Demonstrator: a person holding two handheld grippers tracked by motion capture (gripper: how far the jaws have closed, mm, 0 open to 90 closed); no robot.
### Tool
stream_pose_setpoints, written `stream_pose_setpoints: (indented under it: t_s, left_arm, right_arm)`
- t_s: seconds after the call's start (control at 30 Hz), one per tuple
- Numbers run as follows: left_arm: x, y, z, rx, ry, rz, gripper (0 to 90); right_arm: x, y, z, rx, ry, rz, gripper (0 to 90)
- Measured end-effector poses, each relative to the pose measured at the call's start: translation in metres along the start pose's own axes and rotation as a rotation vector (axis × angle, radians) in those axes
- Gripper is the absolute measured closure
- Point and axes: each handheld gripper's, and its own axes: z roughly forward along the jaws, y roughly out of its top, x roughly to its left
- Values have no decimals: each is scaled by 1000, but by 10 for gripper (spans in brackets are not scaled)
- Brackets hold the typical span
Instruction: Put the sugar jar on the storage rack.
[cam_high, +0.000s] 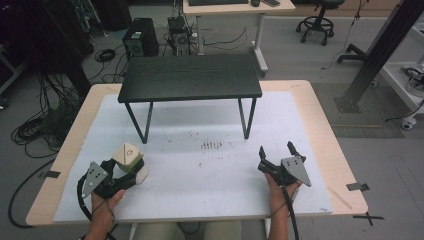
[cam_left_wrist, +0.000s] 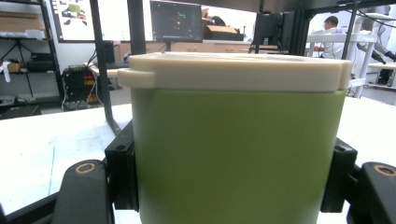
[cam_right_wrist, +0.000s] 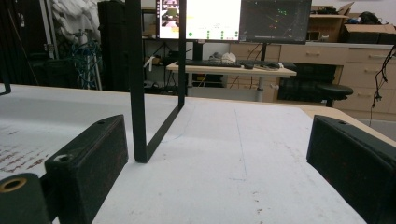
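The left gripper (cam_high: 120, 175) is clamped on a green container with a cream lid (cam_high: 129, 159) at the near left of the desk (cam_high: 320, 130). In the left gripper view the container (cam_left_wrist: 233, 154) sits squarely between the two black fingers (cam_left_wrist: 122, 172), which press on its green sides below the lid (cam_left_wrist: 233, 70). Gripping the body rather than the lid looks deliberate: the lid overhangs and has a small tab at one side, so a hold lower down is surer and leaves the lid free. From above the container looks tilted with a corner of the lid pointing up, so it may be lifted or tipped off the surface; whether its base touches the desk is hard to tell.

The right gripper (cam_high: 278, 156) rests at the near right, well apart from the container, its fingers (cam_right_wrist: 88, 163) spread wide with nothing between them. It points toward the small black table (cam_high: 190, 77) standing at the far middle of the desk, whose thin leg (cam_right_wrist: 135, 93) rises just ahead of it. Held open and low, that hand seems ready to help, perhaps to take the lid or steady the container, while the left does the carrying.
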Motion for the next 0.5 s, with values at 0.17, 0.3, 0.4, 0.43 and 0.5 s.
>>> stream_pose_setpoints:
  t_s: [0.17, 0.3, 0.4, 0.43, 0.5]
  left_arm:
    - [0, 1, 0, 2, 9, -18, 295]
    - [-1, 3, 0, 4, 15, -21, 295]
    - [0, 7, -1, -6, 16, -33, 295]
    - [0, 9, -2, -10, 15, -34, 295]
    - [0, 14, -3, -14, 12, -31, 295]
  right_arm:
    - [0, 0, 0, 1, 0, 0, 61]
    - [0, 0, 0, 2, 1, 2, 61]
    - [0, 0, 0, 1, 1, 1, 61]
    - [0, 0, 0, 1, 1, 1, 61]
    - [0, 0, 0, 1, 1, 1, 61]
